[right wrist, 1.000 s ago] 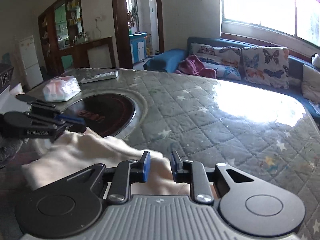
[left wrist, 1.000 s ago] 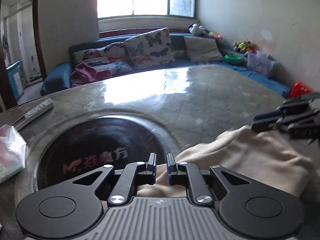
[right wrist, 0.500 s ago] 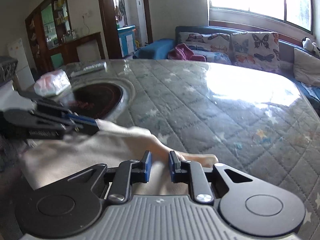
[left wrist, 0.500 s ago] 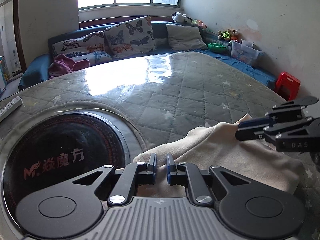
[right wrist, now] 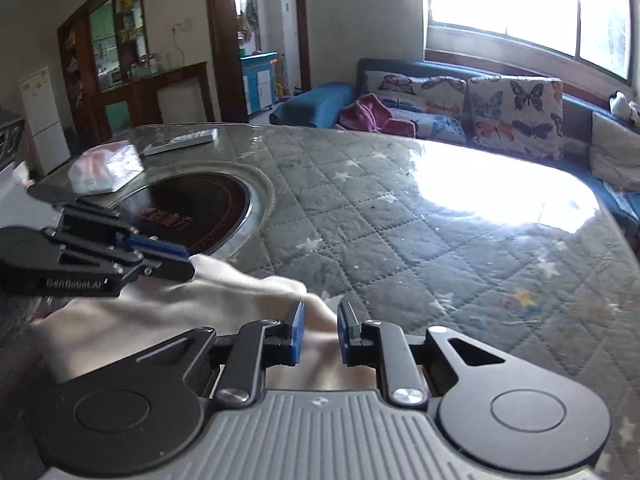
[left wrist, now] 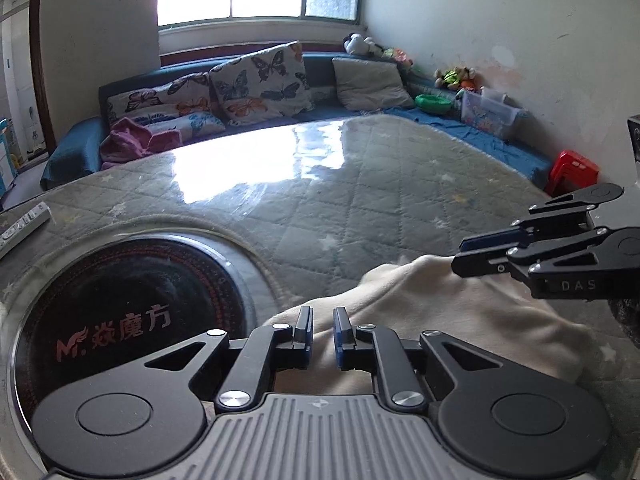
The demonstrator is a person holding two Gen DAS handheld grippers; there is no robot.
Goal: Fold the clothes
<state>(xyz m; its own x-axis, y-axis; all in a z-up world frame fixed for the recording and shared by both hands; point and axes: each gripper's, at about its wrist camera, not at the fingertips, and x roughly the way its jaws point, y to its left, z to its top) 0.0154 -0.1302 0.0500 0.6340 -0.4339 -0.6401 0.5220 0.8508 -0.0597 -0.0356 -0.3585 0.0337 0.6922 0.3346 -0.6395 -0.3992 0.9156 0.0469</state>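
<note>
A cream garment [left wrist: 460, 312] lies bunched at the near edge of the quilted table; it also shows in the right wrist view [right wrist: 168, 312]. My left gripper [left wrist: 322, 330] has its jaws nearly closed with cream cloth between them at the garment's left end. My right gripper [right wrist: 320, 332] also has cloth between its narrowly parted jaws, at the garment's right end. Each gripper shows in the other's view: the right one [left wrist: 464, 254], the left one [right wrist: 180, 260].
A round black hob [left wrist: 120, 312] with red lettering is set into the table [left wrist: 360, 200] left of the garment. A remote [left wrist: 22, 228] and a tissue pack [right wrist: 104, 168] lie beyond it. A sofa with butterfly cushions [left wrist: 256, 80] stands behind.
Both grippers have shifted with the garment; the cloth's far edge has been drawn toward me. The right gripper's jaws stand slightly wider than before.
</note>
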